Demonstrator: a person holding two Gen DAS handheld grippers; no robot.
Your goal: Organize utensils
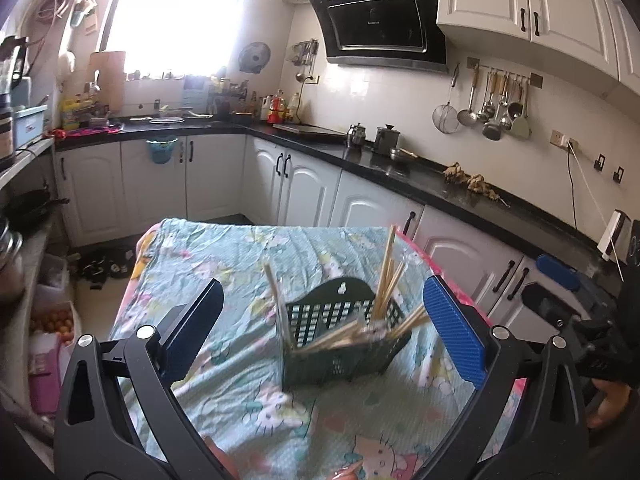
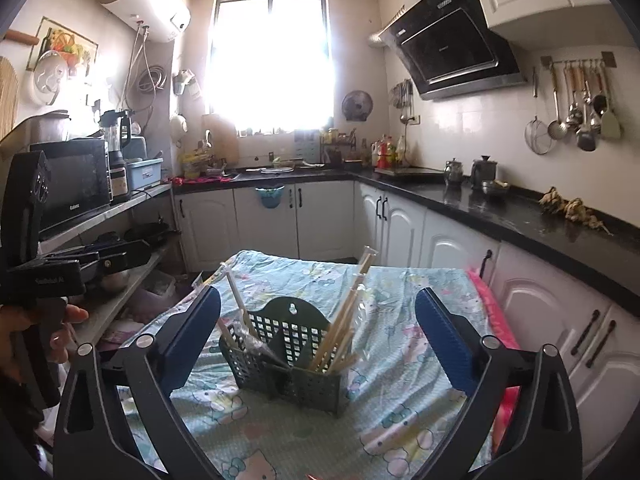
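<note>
Dark green plastic lattice basket (image 2: 288, 360), frame centre; pale tan wooden chopsticks (image 2: 340, 332) inside. Light blue cartoon-cat-print cloth (image 2: 400, 400) beneath, pink edge at right. Blue ribbed gripper pads (image 2: 444, 344).

Kitchen: white cabinets (image 2: 264, 220), black worktop (image 2: 500, 208), bright window (image 2: 272, 64), range hood (image 2: 456, 48), tiled wall (image 1: 360, 96), water heater (image 2: 144, 0)

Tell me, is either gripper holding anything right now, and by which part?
Nothing is held. The left gripper and right gripper both have jaws wide open and empty; the chopsticks stand in the basket.
</note>
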